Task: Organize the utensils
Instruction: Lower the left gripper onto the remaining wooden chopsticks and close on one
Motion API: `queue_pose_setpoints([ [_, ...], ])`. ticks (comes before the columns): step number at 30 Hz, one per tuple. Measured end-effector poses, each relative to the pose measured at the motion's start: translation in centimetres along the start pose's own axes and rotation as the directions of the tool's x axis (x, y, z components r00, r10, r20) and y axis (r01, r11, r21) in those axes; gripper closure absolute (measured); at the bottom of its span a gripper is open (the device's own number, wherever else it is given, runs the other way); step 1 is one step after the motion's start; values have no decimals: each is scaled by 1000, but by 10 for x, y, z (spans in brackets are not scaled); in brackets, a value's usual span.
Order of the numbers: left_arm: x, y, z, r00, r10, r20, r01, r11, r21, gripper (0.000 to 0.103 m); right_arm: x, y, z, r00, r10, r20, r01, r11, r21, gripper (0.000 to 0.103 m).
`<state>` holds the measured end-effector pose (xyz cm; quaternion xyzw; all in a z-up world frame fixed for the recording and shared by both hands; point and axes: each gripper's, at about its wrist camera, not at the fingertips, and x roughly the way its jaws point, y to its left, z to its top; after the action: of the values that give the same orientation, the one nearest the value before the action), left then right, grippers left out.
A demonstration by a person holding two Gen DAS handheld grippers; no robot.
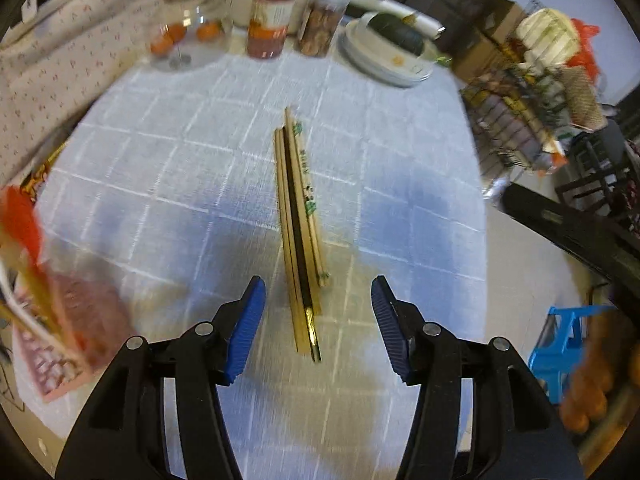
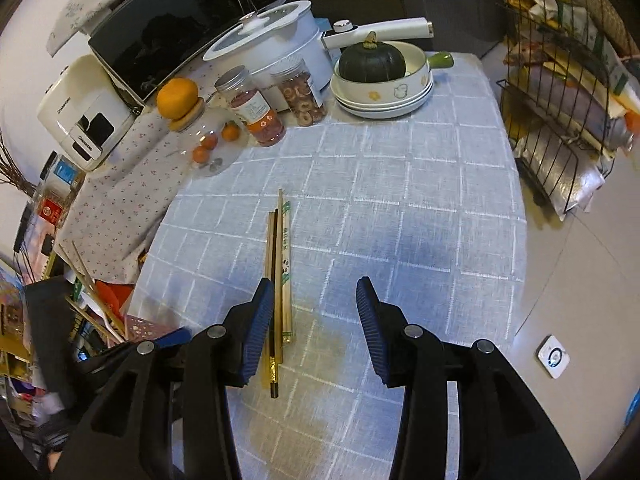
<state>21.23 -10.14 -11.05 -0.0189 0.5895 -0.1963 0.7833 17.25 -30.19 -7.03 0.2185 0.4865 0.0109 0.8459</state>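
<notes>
left wrist view looks steeply down on a bundle of chopsticks (image 1: 299,232) lying lengthwise on the pale blue checked tablecloth (image 1: 168,184), with the left gripper (image 1: 318,294) hovering over their near end. its blue pads (image 1: 249,320) stand apart, one on each side of the sticks, and touch nothing. the bundle holds several wooden sticks, one dark stick with a gold-coloured end, and a pair in a printed paper sleeve; this view is blurred, so the exact count is hard to tell.

right wrist view shows the same chopsticks (image 2: 278,264) just left of the right gripper (image 2: 312,302), whose jaws are parted and empty; its left pad (image 2: 256,328) overlaps the sticks in the picture, but contact cannot be told. at the far edge of the table sit a dark green squash (image 2: 370,62) in a stack of bowls (image 2: 384,96), a white lidded pot (image 2: 272,44), two snack jars (image 2: 256,110) and a tangerine (image 2: 177,97). a wire rack (image 2: 560,120) stands off to the right.
</notes>
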Motion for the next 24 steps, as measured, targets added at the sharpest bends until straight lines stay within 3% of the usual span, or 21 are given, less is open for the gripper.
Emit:
queue_pose_setpoints([
  [8, 51, 21, 21, 997, 64, -40, -66, 996, -66, 54, -4, 0, 6, 1000, 7, 7, -7, 1000, 9, 60],
  [14, 68, 39, 25, 997, 36, -66, -45, 990, -137, 68, -3, 0, 5, 1000, 15, -2, -15, 1000, 3, 60],
  [24, 82, 32, 29, 995, 76, -60, -82, 992, -98, 77, -3, 1, 5, 1000, 6, -5, -6, 1000, -3, 60],
])
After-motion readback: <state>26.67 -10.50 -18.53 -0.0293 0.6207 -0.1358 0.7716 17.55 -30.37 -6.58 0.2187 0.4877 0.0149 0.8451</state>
